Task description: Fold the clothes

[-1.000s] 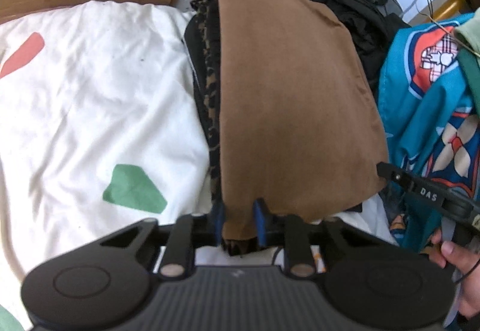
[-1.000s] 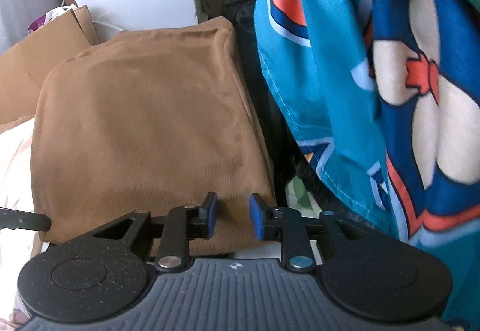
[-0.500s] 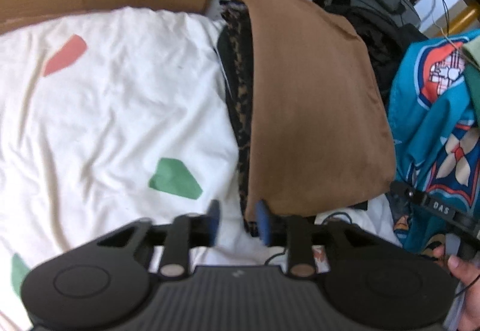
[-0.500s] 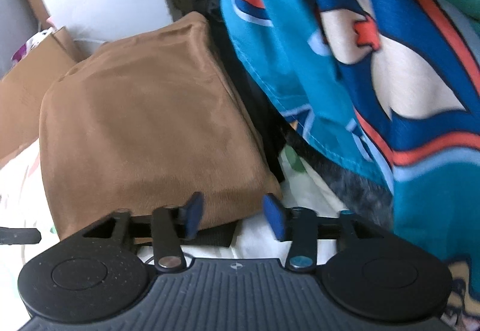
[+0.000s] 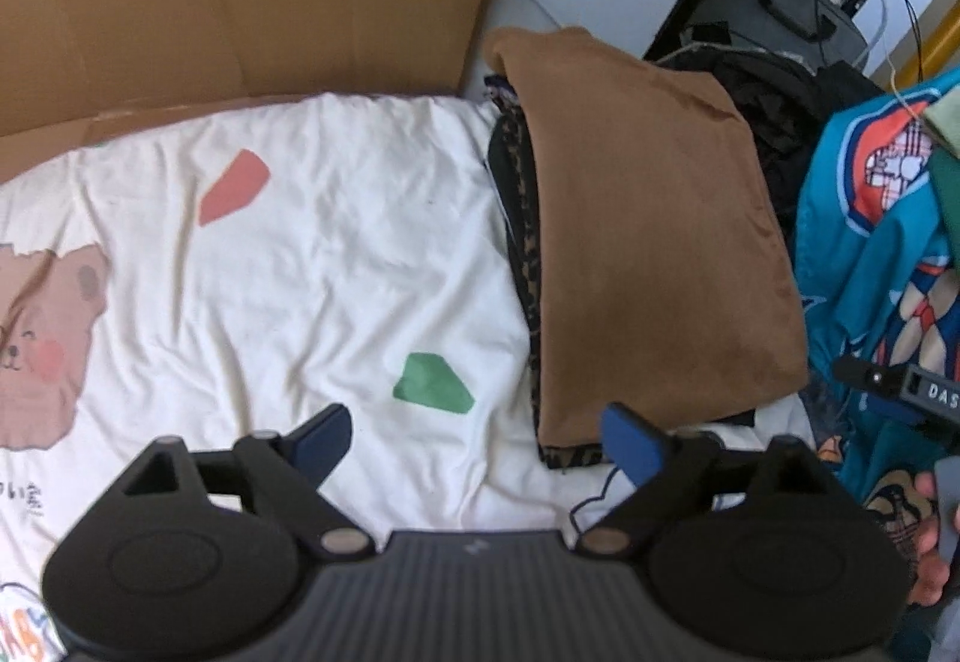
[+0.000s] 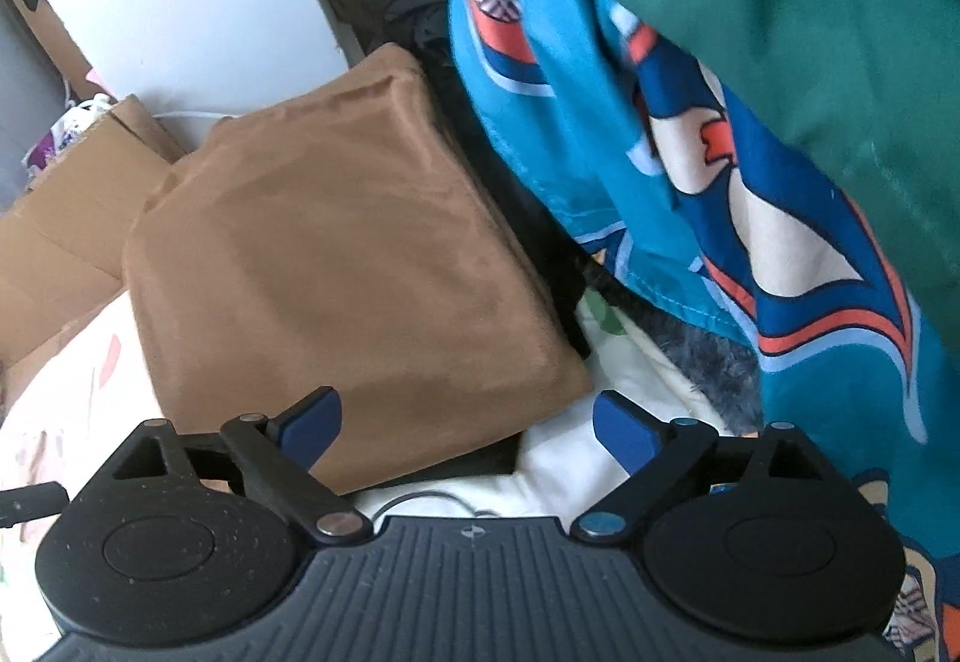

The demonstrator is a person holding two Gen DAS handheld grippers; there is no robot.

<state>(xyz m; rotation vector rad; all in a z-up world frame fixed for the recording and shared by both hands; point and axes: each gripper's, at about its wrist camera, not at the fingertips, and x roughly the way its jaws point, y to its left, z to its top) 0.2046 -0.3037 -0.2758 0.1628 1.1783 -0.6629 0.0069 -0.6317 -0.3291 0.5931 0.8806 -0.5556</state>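
— Letting go, by the look of it: left tool [image 5: 477, 443] spread wide, jaws just opened, nothing between the blue pads. A second ago pinching the near edge of the brown folded garment [image 5: 654, 248]; now clear of that edge and pulled back above it.

— Same on the other side? Right tool [image 6: 465, 428] also spread, jaws just opened, empty, hanging just short of the brown folded garment's near corner.

— Yes. Probably means this fold is finished and set down: brown folded garment lying flat on top of a stack, with a leopard-print piece [image 5: 525, 266] showing along its left edge. Likely next: picking a fresh item.

— Candidates? Right of the brown folded garment, a heap with a teal printed cloth [image 6: 690, 152] and a green cloth [image 6: 780, 2] above it, both unfolded.

— And underneath? No desk; a bed, with a white quilt [image 5: 300, 272] printed with a bear and coloured patches, spreading left of the brown folded garment. Creased but bare enough for folding.

— Beyond the brown folded garment? Flattened cardboard [image 5: 240, 2] against a pale wall, a dark bag [image 5: 774, 86] and cables to the right. A hand [image 5: 933, 536] just visible at the frame's right edge.
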